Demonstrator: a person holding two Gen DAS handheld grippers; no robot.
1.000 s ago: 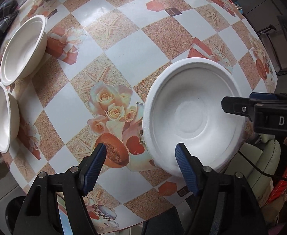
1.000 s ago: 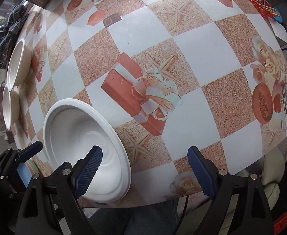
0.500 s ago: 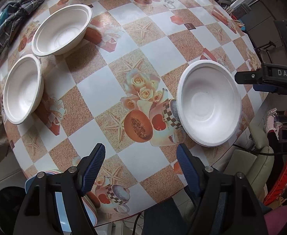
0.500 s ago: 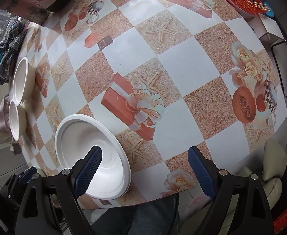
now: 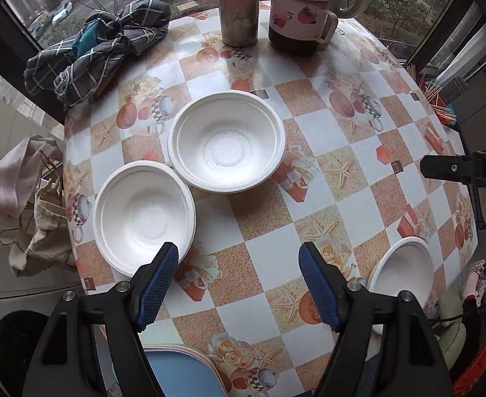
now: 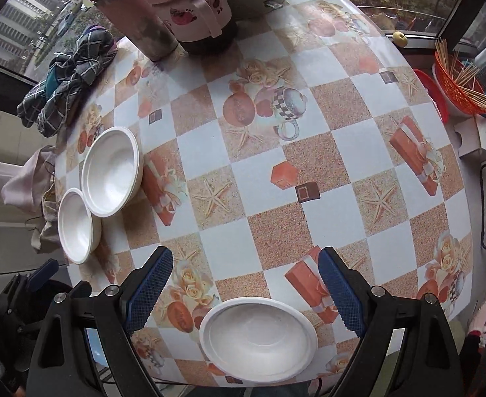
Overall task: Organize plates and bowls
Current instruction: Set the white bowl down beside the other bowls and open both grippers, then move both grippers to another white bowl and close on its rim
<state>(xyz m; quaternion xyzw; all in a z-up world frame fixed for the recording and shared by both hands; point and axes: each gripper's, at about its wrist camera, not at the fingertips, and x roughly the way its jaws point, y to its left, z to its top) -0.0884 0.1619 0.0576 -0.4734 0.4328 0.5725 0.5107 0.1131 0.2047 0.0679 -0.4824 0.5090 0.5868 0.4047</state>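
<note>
Three white disposable bowls stand on the round patterned table (image 5: 309, 132). The far bowl (image 5: 226, 142) and the left bowl (image 5: 143, 215) touch rim to rim near the left edge. The third bowl (image 5: 402, 271) sits alone at the near right edge. In the right wrist view these are the far bowl (image 6: 112, 172), the left bowl (image 6: 75, 226) and the near bowl (image 6: 259, 334). My left gripper (image 5: 238, 284) hangs open above bare table, its left pad over the left bowl's near rim. My right gripper (image 6: 244, 291) is open and high above the near bowl, holding nothing.
A tall bottle (image 5: 238, 3) and a pink lidded mug (image 5: 299, 10) stand at the table's far edge, with a checked cloth (image 5: 100, 49) at the far left. A blue plate (image 5: 180, 374) lies at the near edge. An orange basket of sticks (image 6: 458, 86) sits off the right.
Both grippers rose and drew back from the lone bowl, left standing on the table. The left view swung toward the two bowls at the left; the whole table now shows.
</note>
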